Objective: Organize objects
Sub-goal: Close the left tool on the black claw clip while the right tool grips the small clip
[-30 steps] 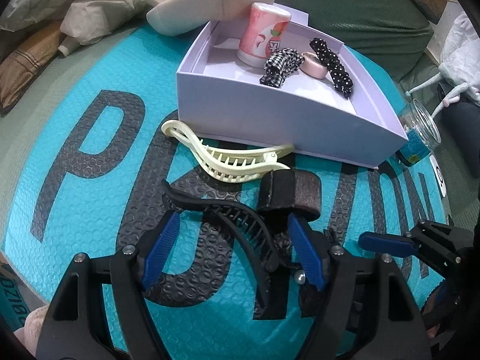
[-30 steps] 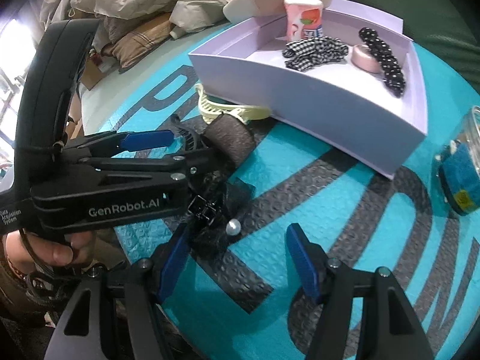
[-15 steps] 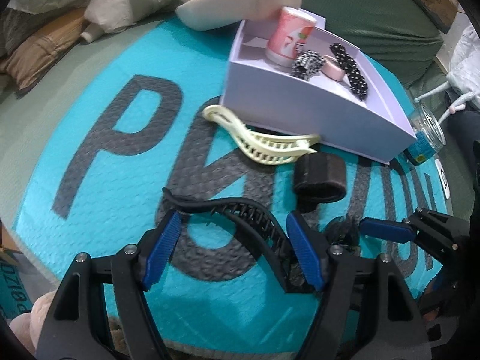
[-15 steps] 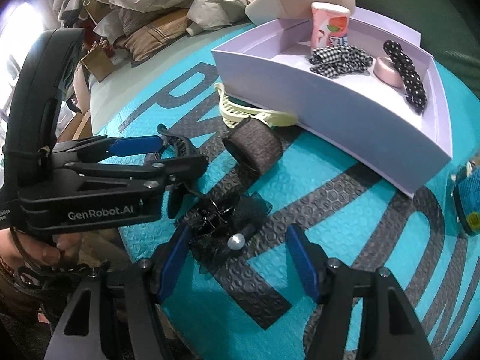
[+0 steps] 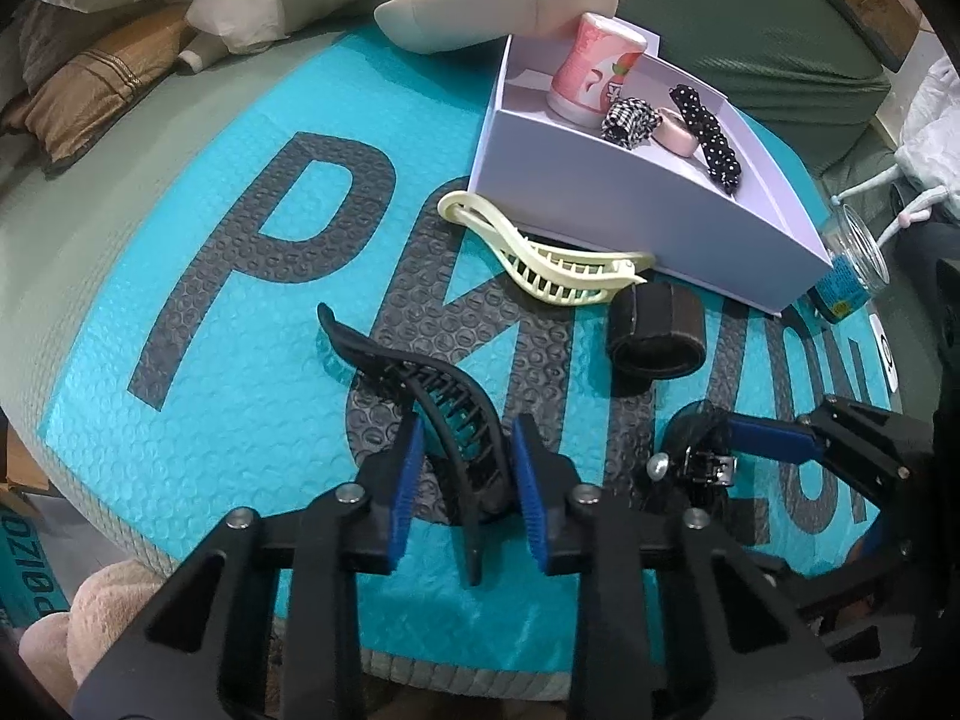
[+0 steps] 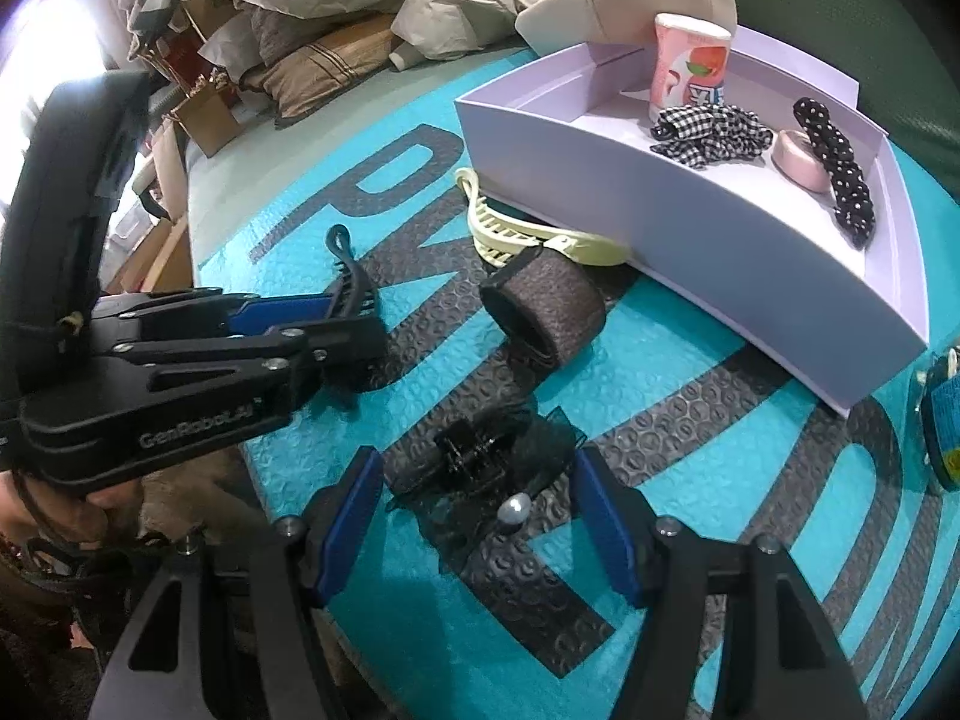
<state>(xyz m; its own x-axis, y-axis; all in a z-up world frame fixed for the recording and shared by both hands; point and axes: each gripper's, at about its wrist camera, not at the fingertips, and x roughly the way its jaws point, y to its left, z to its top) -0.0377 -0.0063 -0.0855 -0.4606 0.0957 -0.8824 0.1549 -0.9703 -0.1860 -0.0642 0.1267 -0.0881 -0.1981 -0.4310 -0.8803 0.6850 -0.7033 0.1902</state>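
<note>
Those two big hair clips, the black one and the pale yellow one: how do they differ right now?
The black hair clip sits between the left gripper fingers, which have closed on it; the pale yellow hair clip lies free on the teal mat. The yellow one rests against the lilac box wall; the black one is apart from the box. Colour differs: black against cream yellow. Both are long, curved, toothed clips, and neither is in the box yet.

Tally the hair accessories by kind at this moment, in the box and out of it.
Banana clips: 2 (black, cream)
Scrunchies: 2 (gingham, polka-dot)
Brown band: 1
Black mesh bow clip: 1
Total: 6
</note>
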